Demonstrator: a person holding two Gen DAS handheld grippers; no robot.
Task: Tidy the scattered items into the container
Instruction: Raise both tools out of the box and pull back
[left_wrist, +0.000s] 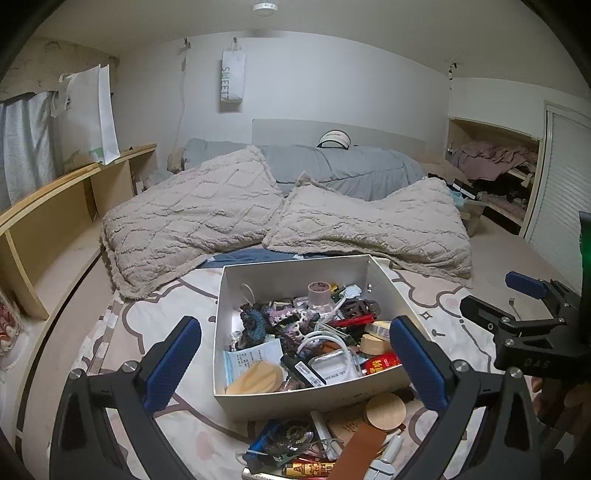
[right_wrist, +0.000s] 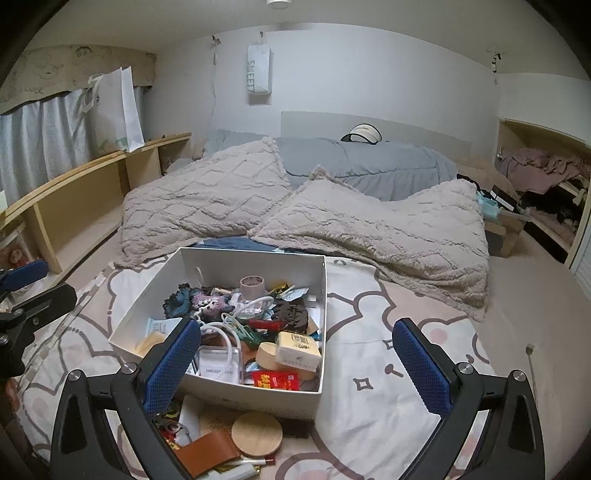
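Note:
A white box (left_wrist: 295, 264) (right_wrist: 251, 254) stands on the patterned bed sheet, holding tape rolls, crochet pieces, cables and packets. Loose items lie in front of its near wall: a round wooden lid (left_wrist: 386, 410) (right_wrist: 256, 432), a brown leather strap (left_wrist: 360, 448) (right_wrist: 208, 450), a blue packet (left_wrist: 264, 437) and small tubes. My left gripper (left_wrist: 295, 365) is open and empty, above the box's near edge. My right gripper (right_wrist: 295, 363) is open and empty, above the box's near right corner; it also shows in the left wrist view (left_wrist: 517, 295).
Two fluffy beige pillows (left_wrist: 192, 210) (left_wrist: 373, 225) lie just behind the box, with a grey duvet (left_wrist: 332, 166) beyond. A wooden shelf (left_wrist: 55, 221) runs along the left. A closet alcove (left_wrist: 495, 177) is at the right.

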